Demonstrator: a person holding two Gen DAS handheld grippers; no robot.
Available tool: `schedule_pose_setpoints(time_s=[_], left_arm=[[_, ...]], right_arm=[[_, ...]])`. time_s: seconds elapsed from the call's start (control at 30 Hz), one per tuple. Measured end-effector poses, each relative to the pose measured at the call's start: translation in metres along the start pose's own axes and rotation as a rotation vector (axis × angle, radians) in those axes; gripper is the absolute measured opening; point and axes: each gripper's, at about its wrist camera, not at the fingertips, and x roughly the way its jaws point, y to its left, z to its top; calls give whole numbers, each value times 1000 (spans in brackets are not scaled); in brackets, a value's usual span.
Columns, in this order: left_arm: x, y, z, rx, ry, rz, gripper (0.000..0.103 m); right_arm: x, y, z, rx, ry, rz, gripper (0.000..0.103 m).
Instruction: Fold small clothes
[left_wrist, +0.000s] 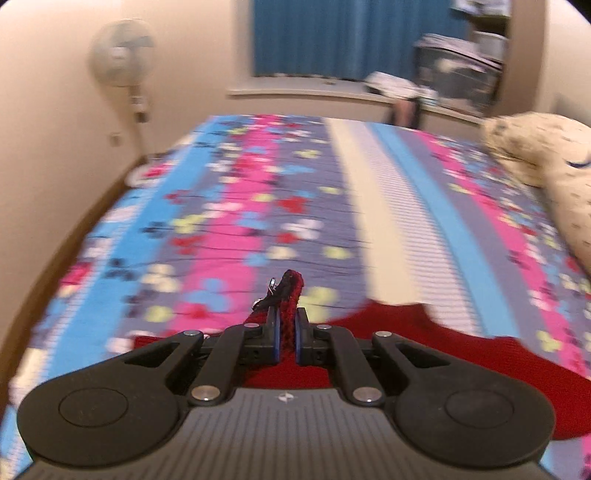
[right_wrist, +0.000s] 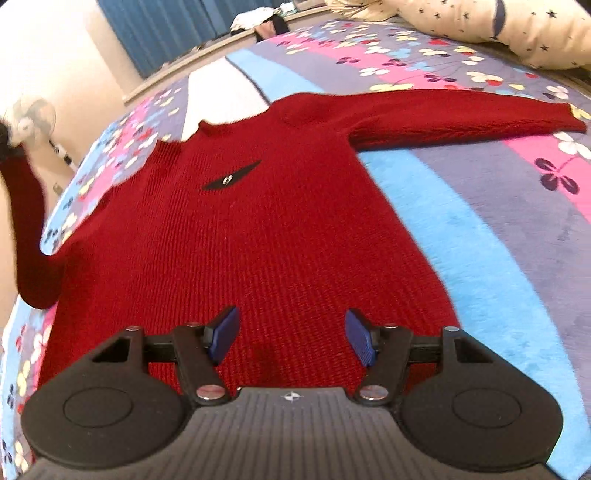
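A small red knit sweater (right_wrist: 266, 229) lies face up on the floral bedspread (right_wrist: 480, 236), with a black patch (right_wrist: 231, 177) on its chest. Its right sleeve (right_wrist: 461, 114) lies stretched out flat. My left gripper (left_wrist: 285, 325) is shut on the cuff of the left sleeve (left_wrist: 290, 295), which shows lifted off the bed in the right wrist view (right_wrist: 26, 229). My right gripper (right_wrist: 291, 336) is open and empty, hovering just over the sweater's lower body near the hem.
A cream star-print pillow (right_wrist: 498, 26) lies at the bed's far right, also in the left wrist view (left_wrist: 546, 162). A standing fan (left_wrist: 123, 62) stands by the wall left of the bed. A windowsill with clutter (left_wrist: 391, 85) and blue curtains (left_wrist: 332, 37) lie beyond.
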Motion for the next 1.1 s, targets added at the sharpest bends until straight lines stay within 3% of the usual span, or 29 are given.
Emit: schedule_pose_setpoints(time_s=[0.2, 0.23, 0.27, 0.3, 0.33, 0.37, 0.43, 0.5, 0.57, 0.67, 0.73, 0.77, 0.87, 0.97, 1.0, 1.03, 1.07, 1.1], left_arm=[[21, -115, -31, 32, 27, -155, 8], [26, -130, -41, 36, 30, -185, 13], [36, -145, -53, 53, 37, -214, 41], [43, -154, -63, 68, 67, -222, 91], [48, -159, -72, 82, 98, -210, 103], [48, -161, -85, 94, 91, -202, 100], [36, -148, -110, 140, 67, -291, 101], [22, -121, -136, 176, 77, -314, 101], [5, -81, -165, 189, 64, -259, 102], [-23, 2, -212, 179, 66, -92, 102], [-37, 63, -242, 130, 105, 8, 102], [-45, 88, -252, 106, 119, 18, 102], [-53, 154, -288, 7, 204, -30, 102], [-38, 188, -323, -82, 358, -72, 102], [-39, 195, -334, -102, 377, -86, 102], [-45, 193, -339, -86, 341, -83, 102], [-50, 192, -340, -93, 346, -89, 93], [-55, 189, -341, -128, 362, -112, 72]], right_arm=[[-8, -23, 5, 64, -4, 25, 66], [-8, -26, 6, 68, -6, 26, 66], [-7, -29, 8, 71, -6, 23, 66], [-6, -31, 9, 74, -3, 17, 66], [-5, -34, 10, 80, -1, 14, 66], [-5, -37, 10, 90, 3, 14, 66], [-7, -42, 11, 102, 7, 22, 66], [-10, -45, 10, 94, 7, 23, 66], [-13, -48, 9, 66, 11, 37, 66], [-17, -57, 5, 23, 1, -10, 72], [-17, -65, 0, -6, 17, -33, 76], [-14, -69, -2, -16, 43, -35, 76], [-5, -83, -12, -14, 111, -21, 82], [-3, -84, -22, -62, 108, 24, 88], [-3, -81, -24, -90, 115, 25, 88], [-4, -79, -26, -117, 125, 29, 88], [-5, -78, -28, -133, 138, 42, 88], [-7, -79, -30, -134, 153, 60, 85]])
